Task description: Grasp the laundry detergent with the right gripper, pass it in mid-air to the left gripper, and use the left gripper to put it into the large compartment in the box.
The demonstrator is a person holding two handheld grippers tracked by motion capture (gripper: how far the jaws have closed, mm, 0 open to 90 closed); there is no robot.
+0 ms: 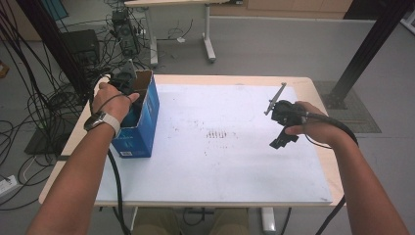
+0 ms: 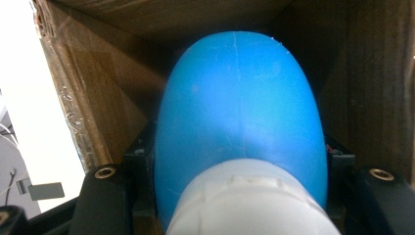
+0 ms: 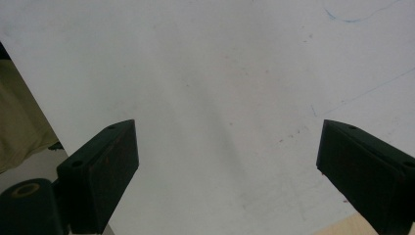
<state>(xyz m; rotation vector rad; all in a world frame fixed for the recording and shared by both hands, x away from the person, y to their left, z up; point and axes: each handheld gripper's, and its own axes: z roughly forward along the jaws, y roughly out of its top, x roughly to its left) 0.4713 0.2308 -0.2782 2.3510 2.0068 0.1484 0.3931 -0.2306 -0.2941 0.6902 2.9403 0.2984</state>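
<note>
An open blue cardboard box (image 1: 147,125) stands at the table's left edge. My left gripper (image 1: 128,87) reaches down into it. In the left gripper view the left gripper (image 2: 240,159) is shut on a rounded blue object (image 2: 240,98) with a white end (image 2: 249,203), deep between the box's brown inner walls (image 2: 88,98). My right gripper (image 1: 282,139) hovers over the right side of the white table cover (image 1: 220,161). In the right gripper view the right gripper (image 3: 227,156) stands open, with bare white surface between its jaws.
Beyond the table's left edge, many cables (image 1: 39,98) and black equipment (image 1: 83,44) lie on the floor. A second table's legs (image 1: 209,44) stand behind. A black post (image 1: 362,54) rises at the far right. Faint marks (image 1: 218,133) dot the cover's middle.
</note>
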